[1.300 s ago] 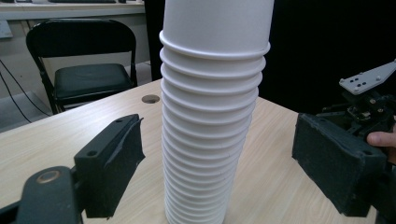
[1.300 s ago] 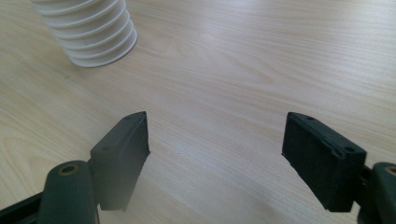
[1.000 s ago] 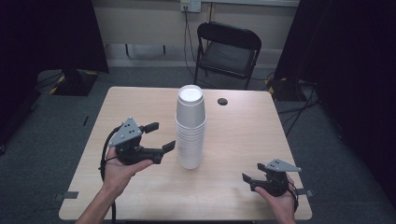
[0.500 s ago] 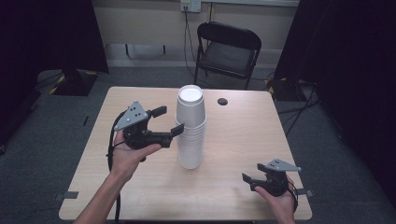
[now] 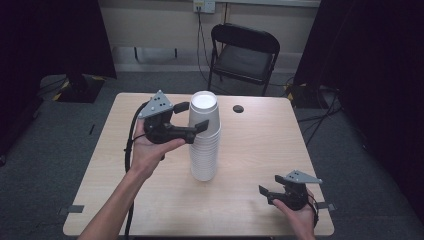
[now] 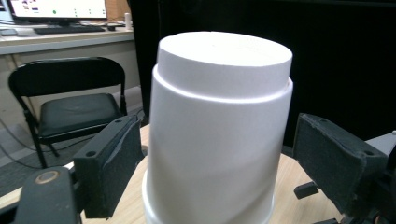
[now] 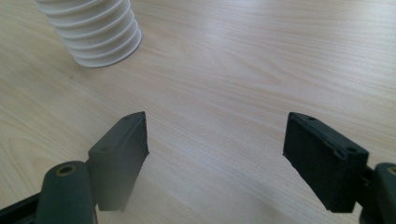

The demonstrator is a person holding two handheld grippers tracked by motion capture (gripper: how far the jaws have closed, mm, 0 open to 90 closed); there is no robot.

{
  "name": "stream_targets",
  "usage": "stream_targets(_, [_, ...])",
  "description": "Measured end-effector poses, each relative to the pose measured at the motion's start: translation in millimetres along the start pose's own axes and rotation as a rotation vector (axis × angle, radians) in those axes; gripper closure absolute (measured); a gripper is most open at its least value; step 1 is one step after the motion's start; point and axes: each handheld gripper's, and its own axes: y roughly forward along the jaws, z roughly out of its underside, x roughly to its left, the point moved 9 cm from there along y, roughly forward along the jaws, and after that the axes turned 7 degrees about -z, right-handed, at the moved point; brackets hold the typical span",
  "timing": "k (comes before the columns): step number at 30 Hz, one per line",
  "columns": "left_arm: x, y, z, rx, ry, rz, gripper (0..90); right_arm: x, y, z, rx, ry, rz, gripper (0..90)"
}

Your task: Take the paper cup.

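Note:
A tall stack of white foam cups (image 5: 204,136) stands upside down in the middle of the wooden table (image 5: 260,150). My left gripper (image 5: 192,116) is open, raised to the top of the stack, with one jaw on each side of the top cup (image 6: 219,121); a small gap shows between the pads and the cup wall. My right gripper (image 5: 267,195) rests low at the table's front right, open, with bare wood between its jaws (image 7: 215,140). The foot of the stack (image 7: 93,32) shows at the upper left of the right gripper view.
A small dark round object (image 5: 238,108) lies on the table behind the stack. A black folding chair (image 5: 242,52) stands past the far edge. Dark curtains hang on both sides, and a desk with a monitor (image 6: 56,9) is in the background.
My left gripper has risen and moved right from beside the lower stack until its jaws straddle the top cup. The right gripper has stayed put.

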Motion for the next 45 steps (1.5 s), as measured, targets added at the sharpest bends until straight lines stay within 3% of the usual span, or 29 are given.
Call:
stream_targets(18, [-2.6, 33.7, 9.8, 0.034, 0.071, -0.015, 13.2, -0.5, 3.1, 2.1, 0.010, 0.002, 0.006, 21.7])
stream_targets(28, [-1.7, 39.0, 13.2, 0.034, 0.056, -0.014, 13.3, -0.1, 2.5, 2.5, 0.010, 0.007, 0.003, 21.7])
stream_targets(32, [-1.2, 39.4, 14.6, 0.010, 0.056, -0.012, 13.2, 0.0, 2.9, 2.8, 0.012, 0.006, -0.001, 21.7])
stream_targets(41, [-1.5, 39.7, 13.0, 0.050, 0.058, -0.010, 14.0, 0.2, 2.9, 2.7, 0.012, 0.005, 0.000, 21.9])
stream_targets(45, [-1.6, 40.3, 12.5, 0.044, 0.047, -0.010, 14.2, 0.0, 3.2, 2.7, 0.012, 0.005, -0.002, 22.0])
